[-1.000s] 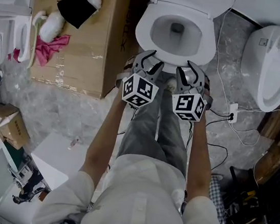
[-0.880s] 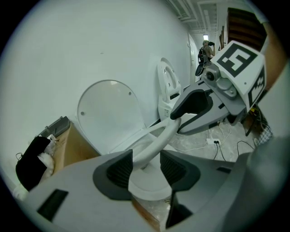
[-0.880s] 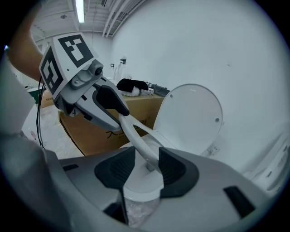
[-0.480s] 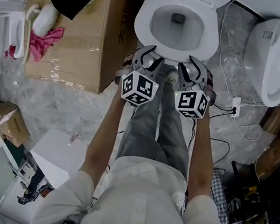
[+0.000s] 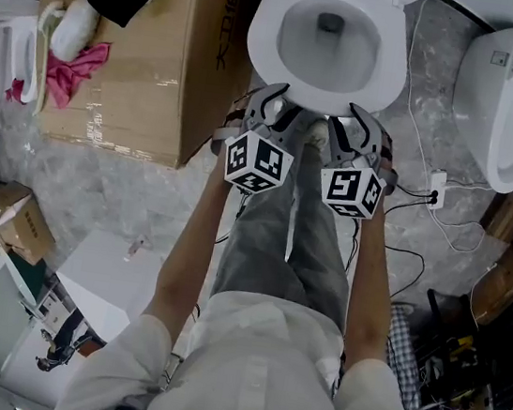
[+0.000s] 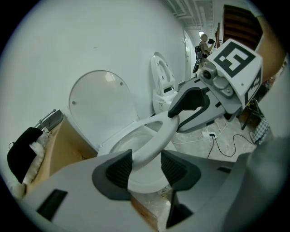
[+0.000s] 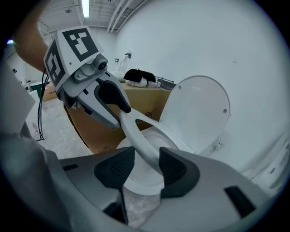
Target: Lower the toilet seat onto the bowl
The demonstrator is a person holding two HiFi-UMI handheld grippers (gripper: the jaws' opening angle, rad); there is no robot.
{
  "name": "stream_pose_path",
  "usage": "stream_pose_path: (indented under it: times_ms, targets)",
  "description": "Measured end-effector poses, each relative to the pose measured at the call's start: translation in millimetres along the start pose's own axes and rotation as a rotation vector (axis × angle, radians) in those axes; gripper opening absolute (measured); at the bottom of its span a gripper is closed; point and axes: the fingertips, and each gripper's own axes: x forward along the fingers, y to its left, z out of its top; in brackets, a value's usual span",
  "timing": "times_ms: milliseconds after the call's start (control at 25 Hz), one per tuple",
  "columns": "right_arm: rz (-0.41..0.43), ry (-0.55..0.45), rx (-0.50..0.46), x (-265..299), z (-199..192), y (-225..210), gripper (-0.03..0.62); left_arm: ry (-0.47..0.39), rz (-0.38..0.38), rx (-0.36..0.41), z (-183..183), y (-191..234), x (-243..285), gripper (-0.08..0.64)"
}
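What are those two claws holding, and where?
Nothing firmly: the toilet seat front rim lies between the jaws of the left gripper and right gripper, which have just been opening, leaving gaps.

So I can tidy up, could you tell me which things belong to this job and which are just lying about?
Job: white plastic toilet seat; white ceramic toilet bowl; raised round white lid.
Lying about: brown cardboard box; crumpled pink cloth; second white toilet.
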Motion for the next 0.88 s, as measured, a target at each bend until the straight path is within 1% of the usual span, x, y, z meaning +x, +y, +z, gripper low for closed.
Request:
stream_pose_path:
  times_ms: [200,480,880]
  targets:
    - [0.001,-0.004,0.007,3,-9,7,0.181,0.005,-0.008,0.004,-10,-6,5,0.215]
    - [-0.001,0.004,-0.010,10,-24,20,0.184,0.026,-0.014,0.017,-27,-17,13,0.221]
    - [0.022,0.017,-0.023,20,-44,33,0.189,0.044,-0.026,0.029,-45,-28,24,0.227]
